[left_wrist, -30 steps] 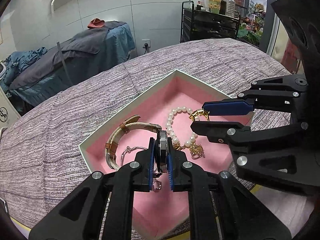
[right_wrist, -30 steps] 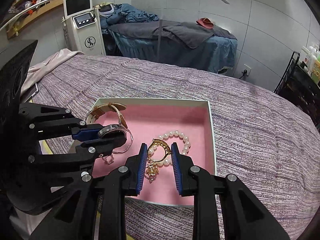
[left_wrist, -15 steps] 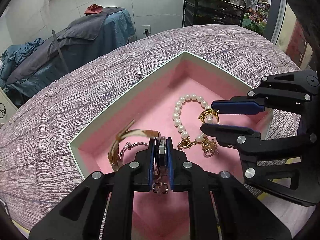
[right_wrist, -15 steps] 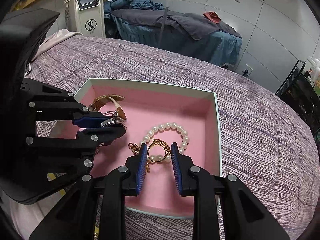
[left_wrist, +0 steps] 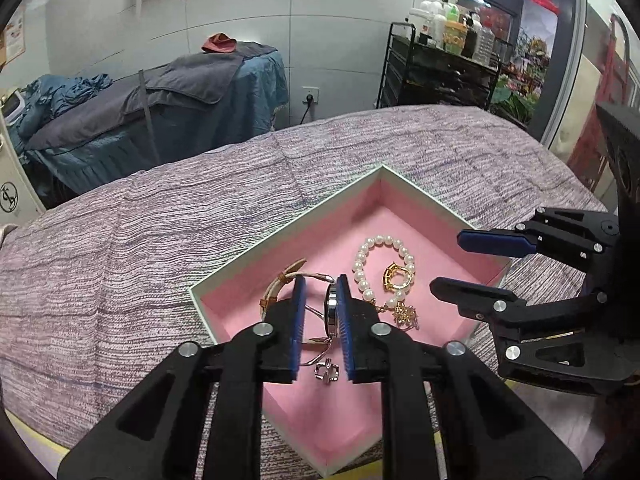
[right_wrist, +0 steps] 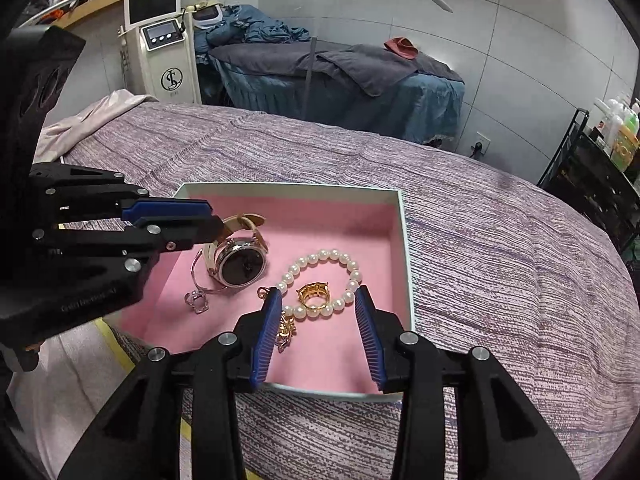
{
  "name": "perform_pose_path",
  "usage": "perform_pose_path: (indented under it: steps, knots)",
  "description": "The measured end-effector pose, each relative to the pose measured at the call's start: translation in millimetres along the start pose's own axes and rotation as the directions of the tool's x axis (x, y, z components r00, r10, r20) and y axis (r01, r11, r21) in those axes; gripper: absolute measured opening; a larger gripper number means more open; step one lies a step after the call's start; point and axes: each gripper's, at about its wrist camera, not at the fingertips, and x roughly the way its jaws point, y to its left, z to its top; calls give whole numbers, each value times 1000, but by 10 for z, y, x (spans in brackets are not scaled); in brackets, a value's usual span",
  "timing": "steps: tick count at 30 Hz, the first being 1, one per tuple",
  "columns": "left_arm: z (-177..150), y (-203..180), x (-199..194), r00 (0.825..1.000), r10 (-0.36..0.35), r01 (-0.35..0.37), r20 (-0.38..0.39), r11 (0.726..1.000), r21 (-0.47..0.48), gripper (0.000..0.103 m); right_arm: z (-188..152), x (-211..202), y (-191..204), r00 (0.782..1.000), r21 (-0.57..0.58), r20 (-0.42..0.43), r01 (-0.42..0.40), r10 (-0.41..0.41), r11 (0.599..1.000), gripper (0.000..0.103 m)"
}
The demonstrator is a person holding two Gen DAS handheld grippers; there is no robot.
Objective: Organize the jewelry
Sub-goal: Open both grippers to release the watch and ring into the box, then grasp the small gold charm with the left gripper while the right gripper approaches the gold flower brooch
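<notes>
A purple striped cover (right_wrist: 500, 248) lies over the bed; behind it stand a blue couch (right_wrist: 340, 80) and a white machine (right_wrist: 164, 40). The box (right_wrist: 404, 248) holds the watch (right_wrist: 240, 264), pearls (right_wrist: 320, 258) and gold ring (right_wrist: 314, 294). Half a second ago the left gripper (left_wrist: 320, 320) pinched the watch and the right gripper (right_wrist: 316, 328) the ring; both jaws have just been opening and now hold nothing.

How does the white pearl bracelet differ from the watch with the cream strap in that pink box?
The white pearl bracelet is a ring of round beads lying flat; the watch with the cream strap has a dark round face in a silver case and leans on its curled strap. The bracelet encircles a gold ring; the watch encircles nothing. Both rest inside the pink-lined box.
</notes>
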Motion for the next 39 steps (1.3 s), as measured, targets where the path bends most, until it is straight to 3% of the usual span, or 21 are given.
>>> perform_pose_path:
  steps: [1,2,3,9,14,26,28,30,39]
  knots:
    - [-38,15,-82,1000,10,-9,22,1000,-22,46,-28,-55,-22,1000,22,8,-4,4,1000,48]
    - [-74,20,-153,999,22,-20,40,999,-34,68,-60,-106,-35,1000,38,15,-12,11,999,51]
    - [-128,9,-245,997,37,-34,64,998,-44,74,-83,-144,-39,1000,47,21,-16,16,999,52]
    - [-505,-140,-626,990,79,-77,120,997,-21,79,-336,-355,37,999,66,40,-37,34,997,58]
    - [-796,-164,-830,989,65,-58,134,997,-57,80,-527,-461,109,999,69,36,-39,37,997,58]
    - [-1403,-458,-893,997,35,-32,66,998,-59,80,-887,-483,290,999,38,-7,-47,47,998,58]
    - [-1471,-536,-859,998,39,-37,50,998,-43,80,-922,-482,313,999,33,-11,-48,49,998,58]
    - [-1530,-615,-827,999,42,-41,34,999,-18,66,-954,-481,333,999,29,-16,-51,52,998,58]
    - [-1628,-731,-627,999,-13,12,-40,1000,-20,33,-1054,-471,381,998,26,-30,-49,49,998,58]
